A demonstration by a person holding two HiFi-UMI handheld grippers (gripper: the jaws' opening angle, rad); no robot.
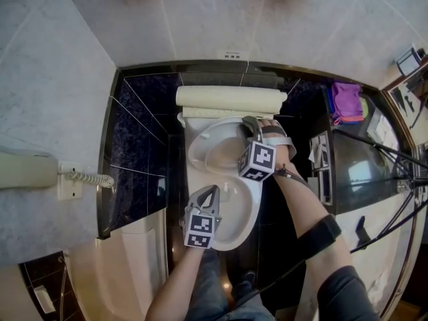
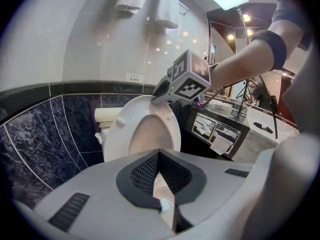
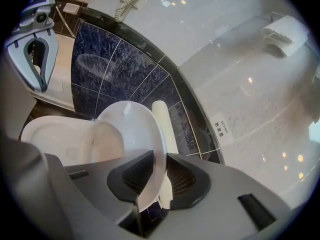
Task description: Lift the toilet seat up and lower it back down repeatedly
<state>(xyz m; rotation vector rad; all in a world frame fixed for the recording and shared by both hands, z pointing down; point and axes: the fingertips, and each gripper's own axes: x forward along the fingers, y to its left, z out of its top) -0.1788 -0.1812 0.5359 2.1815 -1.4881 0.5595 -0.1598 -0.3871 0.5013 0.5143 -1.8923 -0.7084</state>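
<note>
Your right tongs (image 3: 154, 170) pinch the half-raised toilet seat (image 3: 131, 126) between their jaws; your left tongs (image 2: 159, 156) sit closed, empty. Likely mid-cycle, lifts and lowerings remaining.

toilet seat (image 2: 116, 136) partly hidden, wall phone (image 1: 27, 170) cropped

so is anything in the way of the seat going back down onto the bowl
The bowl rim looks bare, but the left gripper hangs over its front edge, where the toilet seat in the right gripper would land.

Right gripper (image 1: 249, 122) clamped, left gripper (image 1: 211, 191) closed
</note>
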